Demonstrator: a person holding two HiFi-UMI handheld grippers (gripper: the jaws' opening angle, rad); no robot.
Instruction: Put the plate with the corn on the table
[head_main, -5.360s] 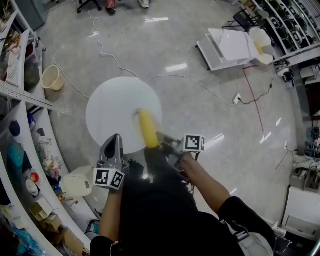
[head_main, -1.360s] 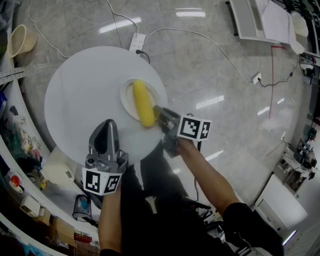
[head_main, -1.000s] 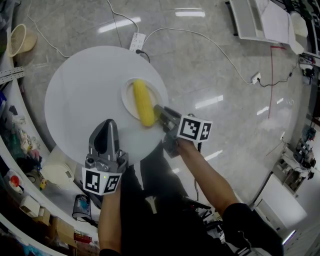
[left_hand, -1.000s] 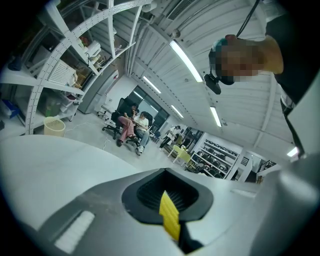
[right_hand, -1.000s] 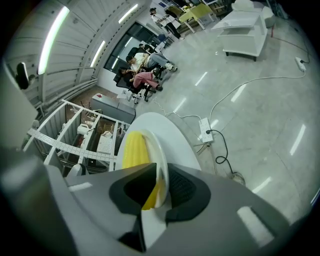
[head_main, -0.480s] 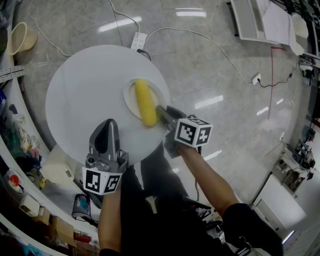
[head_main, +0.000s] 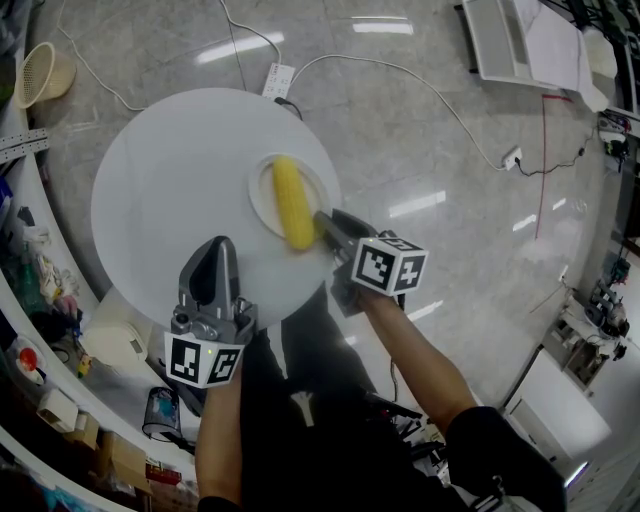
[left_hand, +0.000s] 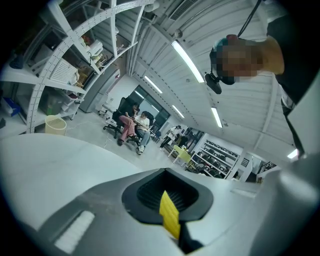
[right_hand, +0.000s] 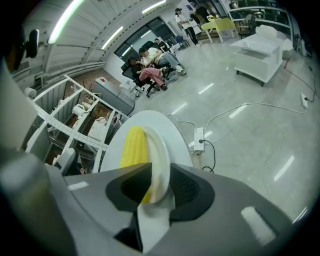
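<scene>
Down flat on the round white table (head_main: 160, 190), toward its near right edge: small white plate (head_main: 262, 192), corn cob (head_main: 291, 205) lying lengthwise across it. Right gripper (head_main: 325, 228) angled down at the plate's near rim, jaws just spread wide, rim between the pads but apparently not pinched. Reads as the release after set-down. Rim grip presumably chosen to stay clear of the cob and hold the plate level. Left gripper (head_main: 220, 248) parked over the table's near edge, jaws together, nothing held, likely just out of the way. Placement looks done; probably only backing the right jaws off the rim without dragging the plate.
</scene>
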